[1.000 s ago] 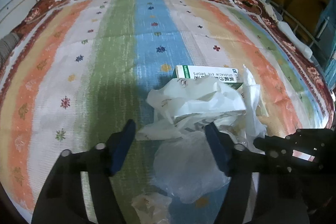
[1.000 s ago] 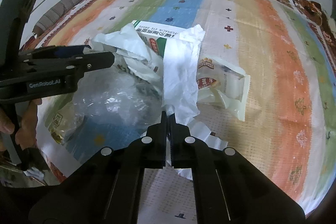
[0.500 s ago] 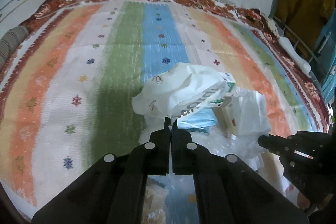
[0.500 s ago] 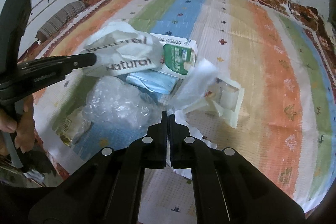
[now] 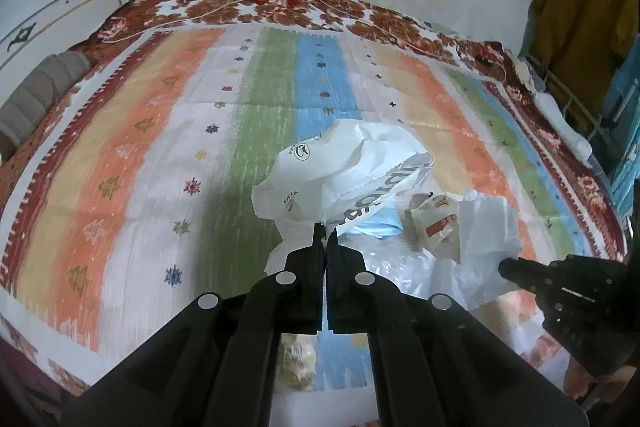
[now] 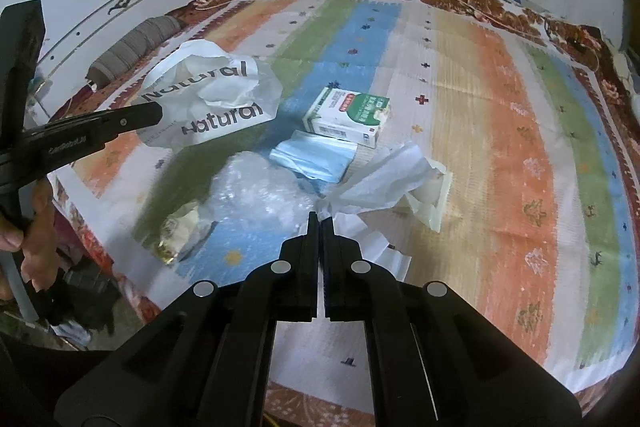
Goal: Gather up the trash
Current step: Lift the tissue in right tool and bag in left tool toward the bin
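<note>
At frame centre, the left gripper [image 5: 325, 227] pinches a white crinkled "Natural" plastic bag [image 5: 344, 171], the right gripper [image 6: 320, 217] clamps thin white tissue paper [image 6: 384, 179]; either flimsy sheet could tear or slip free above the striped bedspread [image 6: 500, 107].

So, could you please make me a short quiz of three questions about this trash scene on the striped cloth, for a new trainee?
1. True or false: the left gripper is shut on the white bag printed "Natural".
2. Which thing lies directly beside the green-and-white medicine box, on its near side?
A. the blue face mask
B. a glass bottle
C. a spoon
3. Fill in: the right gripper pinches a piece of thin white ____.

Key
1. True: its closed jaws pinch the bag's edge, and the bag hangs clear of the cloth.
2. A.
3. Plastic, a crumpled sheet or bag.
</note>
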Action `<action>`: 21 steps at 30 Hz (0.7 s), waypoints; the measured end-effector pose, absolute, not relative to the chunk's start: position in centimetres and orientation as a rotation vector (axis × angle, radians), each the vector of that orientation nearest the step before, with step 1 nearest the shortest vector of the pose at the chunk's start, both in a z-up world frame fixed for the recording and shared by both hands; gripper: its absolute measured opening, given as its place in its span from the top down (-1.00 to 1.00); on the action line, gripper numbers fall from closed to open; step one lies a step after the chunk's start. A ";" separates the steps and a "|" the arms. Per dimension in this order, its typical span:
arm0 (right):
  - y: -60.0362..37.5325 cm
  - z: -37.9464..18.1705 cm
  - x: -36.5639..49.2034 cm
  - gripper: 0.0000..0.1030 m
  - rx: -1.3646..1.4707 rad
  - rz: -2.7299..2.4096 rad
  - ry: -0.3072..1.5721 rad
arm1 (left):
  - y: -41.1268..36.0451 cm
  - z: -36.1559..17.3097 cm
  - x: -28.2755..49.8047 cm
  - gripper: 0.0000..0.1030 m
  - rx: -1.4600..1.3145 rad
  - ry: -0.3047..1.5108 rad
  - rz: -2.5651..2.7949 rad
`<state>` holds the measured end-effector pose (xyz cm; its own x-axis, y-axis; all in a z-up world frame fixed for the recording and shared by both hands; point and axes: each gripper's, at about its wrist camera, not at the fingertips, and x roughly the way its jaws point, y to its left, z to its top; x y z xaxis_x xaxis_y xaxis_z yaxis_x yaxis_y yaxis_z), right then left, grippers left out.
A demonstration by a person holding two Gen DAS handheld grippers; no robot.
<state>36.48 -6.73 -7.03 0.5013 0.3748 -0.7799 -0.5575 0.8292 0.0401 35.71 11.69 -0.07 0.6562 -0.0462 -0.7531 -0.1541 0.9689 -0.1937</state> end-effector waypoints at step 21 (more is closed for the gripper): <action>-9.0 -3.1 31.0 0.98 -0.198 0.559 0.802 | 8.5 3.0 29.5 1.00 -0.301 0.837 0.068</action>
